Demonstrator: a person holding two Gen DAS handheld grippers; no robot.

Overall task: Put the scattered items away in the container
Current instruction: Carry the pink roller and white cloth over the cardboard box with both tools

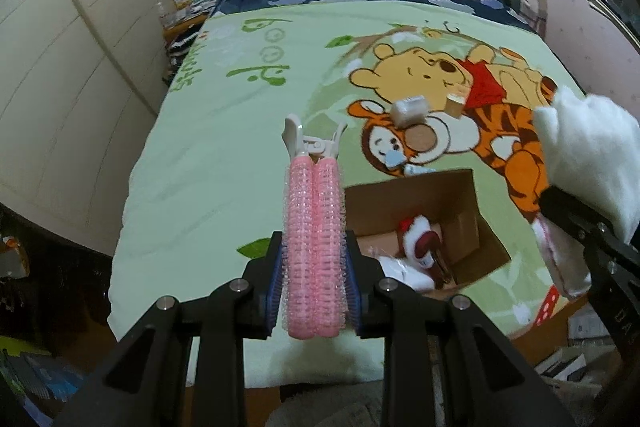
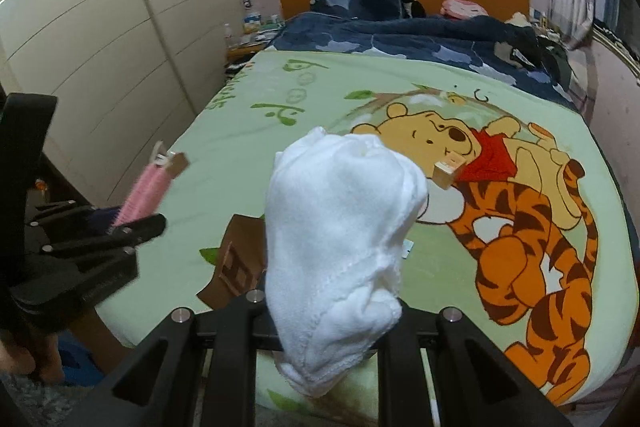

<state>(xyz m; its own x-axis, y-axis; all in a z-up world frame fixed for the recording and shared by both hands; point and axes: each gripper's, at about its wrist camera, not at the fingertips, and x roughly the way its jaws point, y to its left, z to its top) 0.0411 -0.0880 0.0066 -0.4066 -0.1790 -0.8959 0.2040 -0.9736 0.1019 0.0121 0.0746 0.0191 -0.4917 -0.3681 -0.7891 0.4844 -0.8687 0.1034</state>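
Cardboard box (image 1: 460, 223), open-topped, sits on the green cartoon blanket (image 1: 208, 163) near the bed's foot; inside it a red-and-white plush item (image 1: 418, 235) and something white. Left wrist view: left gripper (image 1: 314, 267) clamped on a pink hair-roller clip (image 1: 314, 227), the clip standing up between the blue-padded fingers, its white lever end uppermost, held above the blanket just left of the box. Beyond the box, loose on the blanket: a small translucent white block (image 1: 408, 110), a wooden block (image 1: 457, 103), a light blue piece (image 1: 394, 159). At the right edge, the right gripper (image 1: 576, 227) with a white cloth (image 1: 588, 155).

Right wrist view: right gripper (image 2: 332, 323) closed on the white cloth (image 2: 340, 243), which bulges upward and hides most of the box (image 2: 240, 259). Wooden block (image 2: 448, 171) lies past the cloth. Left gripper (image 2: 120, 227) at left, roller clip (image 2: 144, 191) in its grip, blurred.
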